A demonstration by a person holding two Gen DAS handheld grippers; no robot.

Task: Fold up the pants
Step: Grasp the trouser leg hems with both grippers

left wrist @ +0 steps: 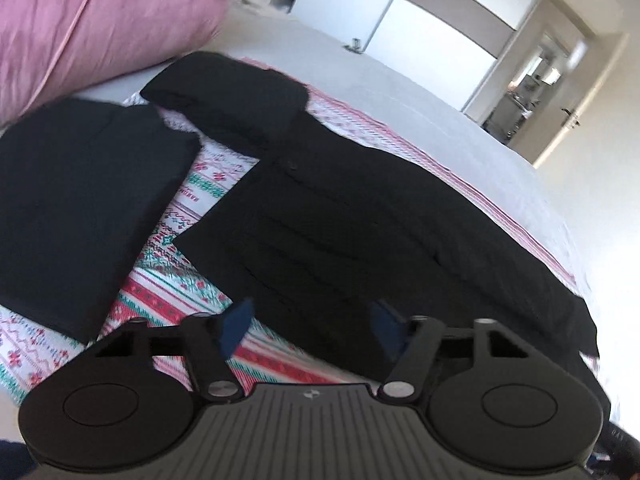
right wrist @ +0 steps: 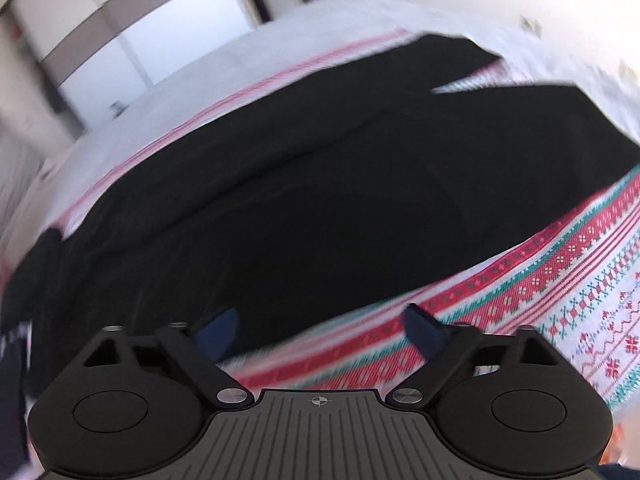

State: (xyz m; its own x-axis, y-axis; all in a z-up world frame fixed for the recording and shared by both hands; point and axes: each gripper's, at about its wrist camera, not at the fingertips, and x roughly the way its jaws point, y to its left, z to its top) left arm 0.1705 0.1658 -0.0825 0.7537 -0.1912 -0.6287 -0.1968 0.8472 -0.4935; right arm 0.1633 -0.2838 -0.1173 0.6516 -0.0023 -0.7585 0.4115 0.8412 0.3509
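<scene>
Room: bedroom with pale walls, white wardrobe doors point(left wrist: 432, 28) and an open doorway at the far side.

Surface: bed point(left wrist: 420, 80) under a light grey sheet, overlaid by a woven blanket point(left wrist: 176, 280) banded in red, green and white with small snowflake and flower motifs.

Item 1: black pants point(left wrist: 340, 220), soft matte cloth, lying spread and lightly creased along the blanket toward the bed's far edge; one leg end is doubled back near the pillow.

Item 2: flat dark folded garment point(left wrist: 80, 200), rectangular, just beside the pants on the pillow side.

Item 3: pink pillow point(left wrist: 100, 20), crinkled sheen, at the head corner.

Left hand-held gripper point(left wrist: 312, 324): blue pads apart, over the pants' near hem, nothing pinched.

Right hand-held gripper point(right wrist: 320, 332): blue pads apart, at the pants' near edge where cloth meets blanket, nothing pinched.

Step, as judged: the approach to a first grasp. The next move calls for both grippers to pinch the near edge, lift together, and carry it across evenly.
</scene>
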